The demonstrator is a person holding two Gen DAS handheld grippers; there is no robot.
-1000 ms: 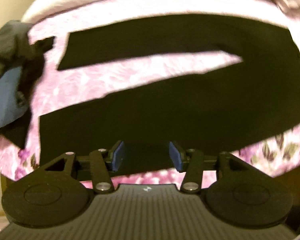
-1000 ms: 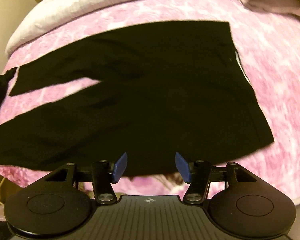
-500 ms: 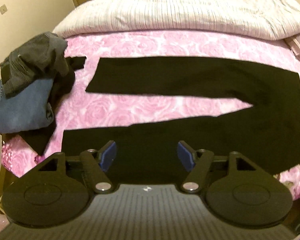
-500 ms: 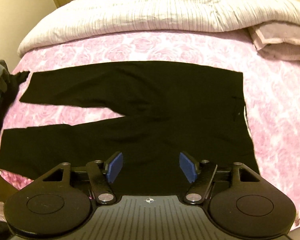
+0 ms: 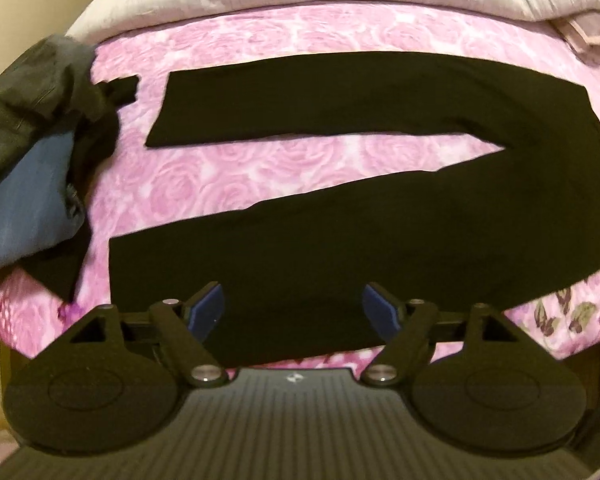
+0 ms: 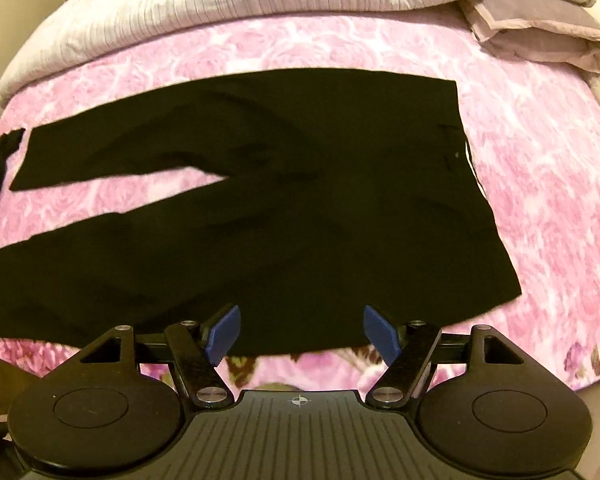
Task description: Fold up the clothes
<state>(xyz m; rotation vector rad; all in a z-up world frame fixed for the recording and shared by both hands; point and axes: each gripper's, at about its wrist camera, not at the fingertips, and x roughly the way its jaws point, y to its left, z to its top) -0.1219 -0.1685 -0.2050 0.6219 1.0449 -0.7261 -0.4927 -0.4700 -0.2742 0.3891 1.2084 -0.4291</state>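
Note:
Black trousers (image 5: 380,224) lie flat on the pink rose-print bedspread (image 5: 260,160), legs spread apart toward the left and waist at the right (image 6: 440,140). My left gripper (image 5: 292,312) hovers over the near leg by the bed's front edge, its jaws opening with nothing pinched between the blue pads. Above the near side of the trousers' seat (image 6: 300,240) my right gripper (image 6: 300,332) is likewise opening, and no cloth is caught in it.
A heap of dark and blue clothes (image 5: 32,152) sits at the bed's left edge. A pale striped duvet (image 6: 260,0) lies along the far side, with a folded beige pillow (image 6: 540,28) at the far right. The bed's front edge (image 6: 540,368) drops off just under both grippers.
Both grippers' jaws have spread wider over the second. The two views swung back from the trousers and then in again; the trousers lie the same way on the bed.

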